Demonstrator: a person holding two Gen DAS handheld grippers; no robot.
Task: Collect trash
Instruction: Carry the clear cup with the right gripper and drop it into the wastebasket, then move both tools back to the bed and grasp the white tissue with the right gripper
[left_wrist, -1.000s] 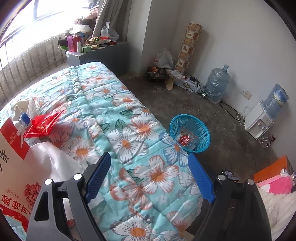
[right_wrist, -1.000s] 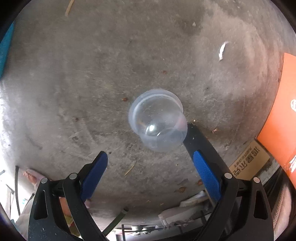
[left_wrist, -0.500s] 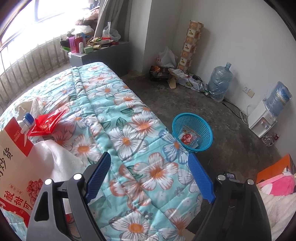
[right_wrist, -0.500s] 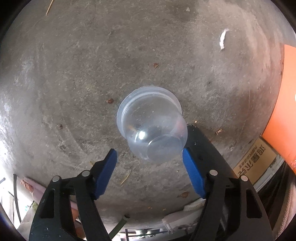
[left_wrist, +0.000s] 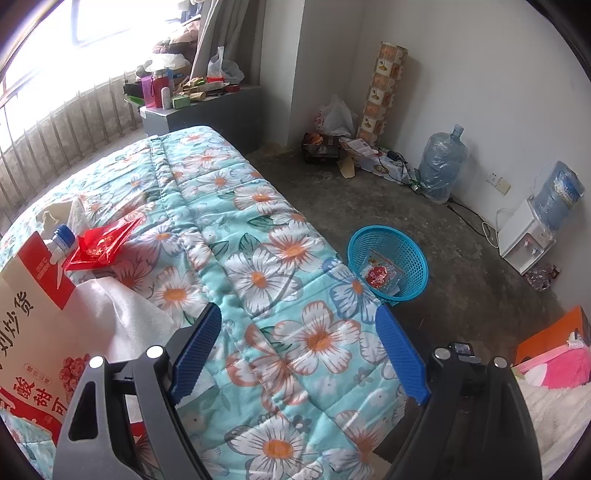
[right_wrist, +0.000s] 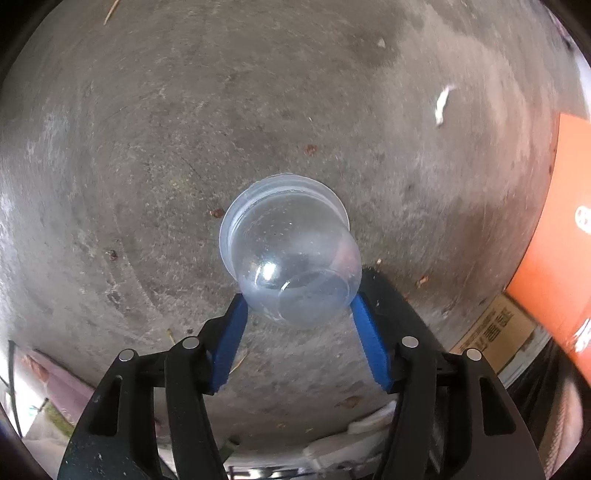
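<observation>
Through your left wrist camera, the left gripper (left_wrist: 298, 347) hangs over a bed covered by a floral quilt (left_wrist: 258, 280), its jaws spread wide with nothing between them. On the quilt to the left lie a red wrapper (left_wrist: 103, 245), a blue-capped bottle (left_wrist: 61, 240) and a red-and-white carton (left_wrist: 29, 325) against a white bag (left_wrist: 114, 317). Down on the concrete floor just beside the bed stands a blue basket (left_wrist: 410, 254), with a red-printed packet (left_wrist: 380, 273) inside it. Through your right wrist camera, the right gripper (right_wrist: 297, 301) points steeply down at the floor (right_wrist: 184, 129). Its jaws have just been closing, and a clear plastic cup (right_wrist: 291, 251) now sits between the blue pads (right_wrist: 231, 336), which touch its sides near the base. The cup is tipped, its rim pointing away from you toward the floor. An orange box (right_wrist: 561, 221) lies at the right edge.
</observation>
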